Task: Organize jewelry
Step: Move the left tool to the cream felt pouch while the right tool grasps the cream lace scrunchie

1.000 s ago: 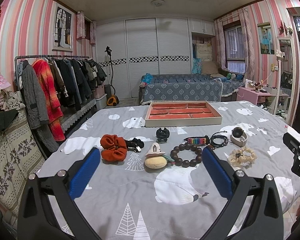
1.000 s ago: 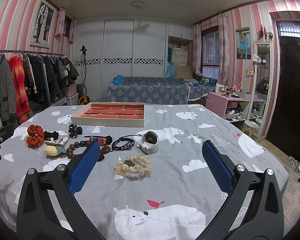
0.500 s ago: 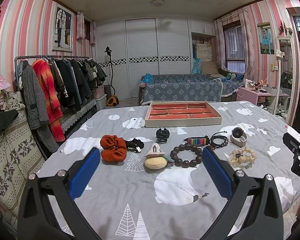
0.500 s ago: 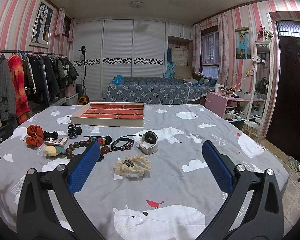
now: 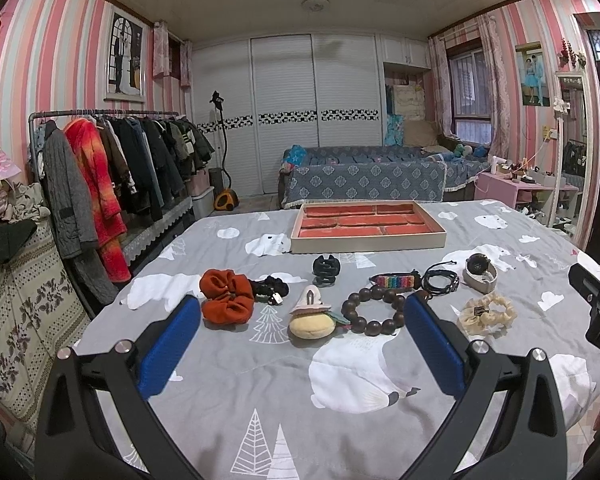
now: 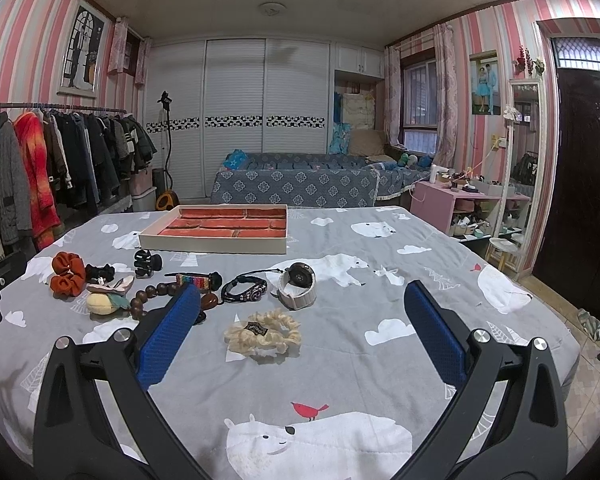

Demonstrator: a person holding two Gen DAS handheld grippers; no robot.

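Note:
A tray with orange-red compartments [image 5: 368, 240] [image 6: 214, 242] lies at the far side of the grey bedspread. In front of it lie an orange scrunchie [image 5: 227, 296] [image 6: 66, 273], a black claw clip [image 5: 326, 270], a yellow plush clip [image 5: 311, 323], a dark wooden bead bracelet [image 5: 374, 310], a rainbow bracelet [image 5: 394, 281], a black cord bracelet [image 5: 441, 281] [image 6: 244, 288], a watch [image 5: 479, 272] [image 6: 297, 285] and a cream scrunchie [image 5: 487, 314] [image 6: 263, 331]. My left gripper [image 5: 302, 338] is open and empty, near the beads. My right gripper [image 6: 300, 334] is open and empty, beside the cream scrunchie.
A clothes rack [image 5: 112, 168] stands to the left of the bed. A blue-covered sofa [image 5: 364, 180] is behind it. A pink side table [image 6: 444, 206] and a mirror [image 6: 520, 168] stand at the right, by a dark door [image 6: 584, 184].

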